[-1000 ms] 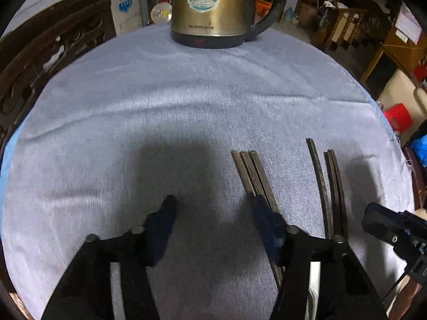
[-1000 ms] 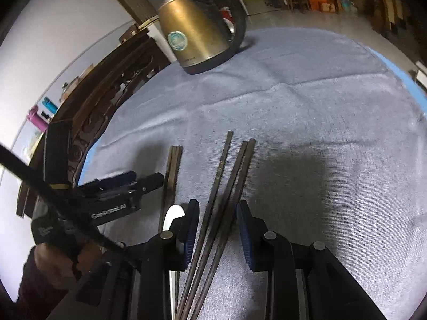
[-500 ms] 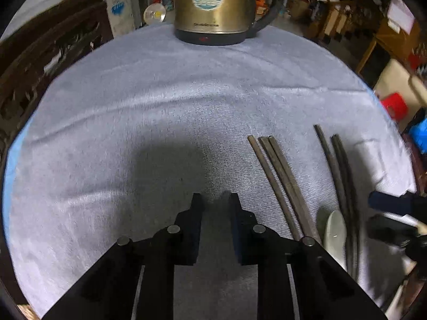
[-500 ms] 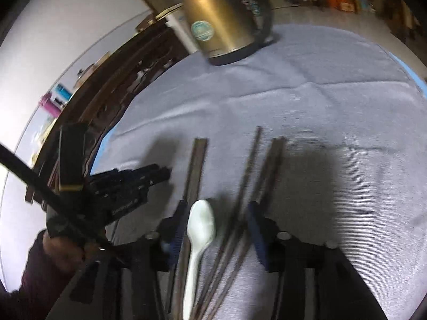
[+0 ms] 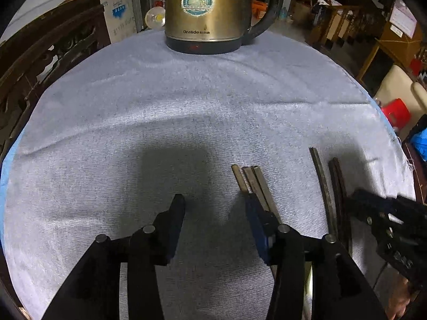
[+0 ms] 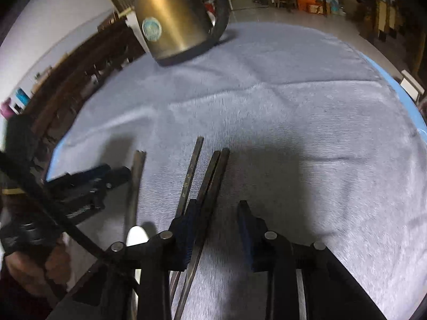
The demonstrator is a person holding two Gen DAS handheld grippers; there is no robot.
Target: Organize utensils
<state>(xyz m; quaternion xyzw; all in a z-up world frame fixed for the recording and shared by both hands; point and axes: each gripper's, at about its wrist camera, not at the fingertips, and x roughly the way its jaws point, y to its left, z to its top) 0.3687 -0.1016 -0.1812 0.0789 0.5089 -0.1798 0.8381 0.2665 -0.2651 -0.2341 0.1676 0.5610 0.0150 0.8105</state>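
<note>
Three brown chopsticks lie on the grey cloth, their near ends hidden under my left gripper's right finger. My left gripper hovers beside them, its jaws opening with only bare cloth between them. Further right lie three darker chopsticks, with my right gripper over them. In the right wrist view the darker chopsticks run between the closing jaws of my right gripper, close to its left finger and apart from its right one. A white spoon lies left of them, next to the brown chopsticks.
A brass electric kettle stands at the far edge of the round table. Dark carved wooden furniture lines the left side. A hand holds the left gripper at the left of the right wrist view.
The left jaws closed to a narrow gap, then widened again. The right jaws widened, then narrowed, and that gripper shifted right, so the darker chopsticks now sit by its left finger.
</note>
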